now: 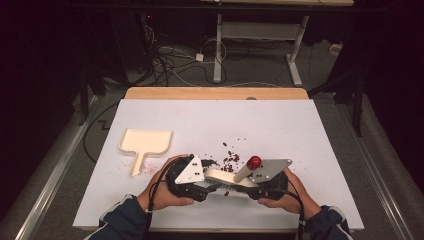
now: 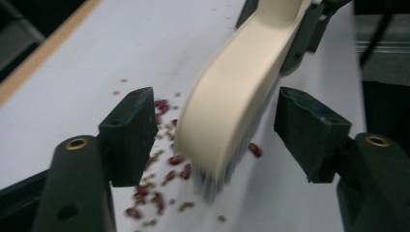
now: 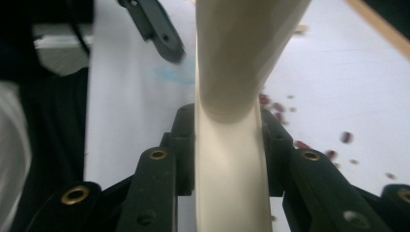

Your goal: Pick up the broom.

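Brush changes hands over the spilled beans

Near the front edge of the white table (image 1: 320,150), the cream brush (image 1: 227,176) lies between the two grippers. The right gripper (image 3: 231,145) has its jaws clamped on the handle, whose red tip (image 1: 253,161) points away to the far right, so the bristled head (image 2: 217,181) reaches left over the scattered red beans (image 1: 231,159). The left gripper (image 2: 215,140) has its jaws spread wide, standing either side of the brush head without pressing it; I judge it has handed the brush to the right hand for sweeping. Farther left the cream dustpan (image 1: 146,142) sits flat, its handle toward the person, probably waiting to receive the beans
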Tool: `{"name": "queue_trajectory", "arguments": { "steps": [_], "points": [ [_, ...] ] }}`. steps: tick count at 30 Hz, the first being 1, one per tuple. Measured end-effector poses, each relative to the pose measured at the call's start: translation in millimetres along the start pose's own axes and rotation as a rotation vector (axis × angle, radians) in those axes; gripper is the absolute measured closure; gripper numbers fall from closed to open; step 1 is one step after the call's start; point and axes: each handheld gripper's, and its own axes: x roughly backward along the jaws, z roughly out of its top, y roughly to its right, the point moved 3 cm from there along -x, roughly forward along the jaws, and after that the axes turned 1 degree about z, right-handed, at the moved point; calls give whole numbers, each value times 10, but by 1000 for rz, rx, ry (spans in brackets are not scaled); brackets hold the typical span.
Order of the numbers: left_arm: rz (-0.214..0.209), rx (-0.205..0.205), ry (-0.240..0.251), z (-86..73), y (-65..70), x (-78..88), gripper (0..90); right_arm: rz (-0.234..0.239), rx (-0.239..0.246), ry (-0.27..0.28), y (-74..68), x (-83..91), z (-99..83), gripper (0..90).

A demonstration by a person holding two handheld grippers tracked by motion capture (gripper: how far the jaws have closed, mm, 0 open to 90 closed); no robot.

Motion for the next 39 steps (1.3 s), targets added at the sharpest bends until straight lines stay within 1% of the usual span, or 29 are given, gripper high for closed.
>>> {"name": "queue_trajectory", "arguments": {
  "steps": [1,2,3,4,5,6,7,8,9,10,11,12,13,16,17,18,20,22,23,24,28,29,30,31,32,34,35,36,39],
  "points": [
    [45,28,25,-45,-51,79,256,-13,-13,1,20,21,1,669],
    [70,36,30,-78,-77,124,249,-27,-17,2,45,44,-1,668],
    [70,36,30,-78,-77,124,235,-44,-33,6,61,65,0,668],
    [114,58,37,-166,-120,219,224,-62,-41,11,87,87,-3,668],
    [132,63,35,-219,-140,271,224,-73,-56,21,113,108,-5,668],
    [132,63,35,-219,-140,271,222,-80,-69,29,136,127,-8,668],
    [153,67,35,-278,-154,319,212,-90,-77,32,158,145,-12,668],
    [194,95,28,-404,-190,409,205,-107,-81,30,178,162,-15,668],
    [194,95,28,-404,-190,409,206,-127,-90,27,198,176,-18,668],
    [212,109,24,-471,-208,453,205,-140,-100,27,218,187,-19,668],
    [228,122,17,-537,-225,496,205,-140,-100,27,218,187,-19,668],
    [253,128,3,-597,-240,533,200,-167,-117,28,263,212,-21,668],
    [279,132,-12,-652,-251,568,198,-179,-123,29,284,223,-20,668],
    [324,156,-31,-793,-272,667,197,-208,-136,35,347,265,-28,668],
    [332,168,-33,-836,-273,689,197,-208,-136,35,347,265,-28,668],
    [343,183,-43,-918,-266,724,196,-226,-153,39,388,286,-43,668],
    [350,191,-50,-955,-260,733,196,-246,-171,40,427,308,-62,668],
    [364,208,-59,-1052,-244,764,198,-268,-184,39,468,322,-81,668],
    [364,208,-59,-1052,-244,764,200,-283,-191,37,489,325,-91,668],
    [366,220,-64,-1105,-235,773,200,-291,-194,31,511,328,-102,669],
    [369,229,-79,-1173,-225,787,200,-331,-201,17,604,333,-134,669],
    [371,237,-78,-1193,-221,790,202,-342,-203,16,630,338,-139,669],
    [371,259,-81,-1229,-209,807,207,-351,-207,17,661,344,-145,669],
    [371,259,-81,-1229,-209,807,208,-351,-207,17,661,344,-145,669],
    [374,262,-89,-1257,-188,827,207,-363,-229,22,707,355,-158,669],
    [376,261,-86,-1278,-176,846,208,-381,-232,14,755,355,-175,669],
    [376,261,-86,-1278,-176,846,207,-381,-232,14,755,355,-175,669],
    [376,263,-90,-1291,-170,853,208,-411,-222,-8,819,341,-191,669],
    [378,263,-102,-1316,-153,854,208,-478,-204,-49,955,310,-199,669]
  ]
}}
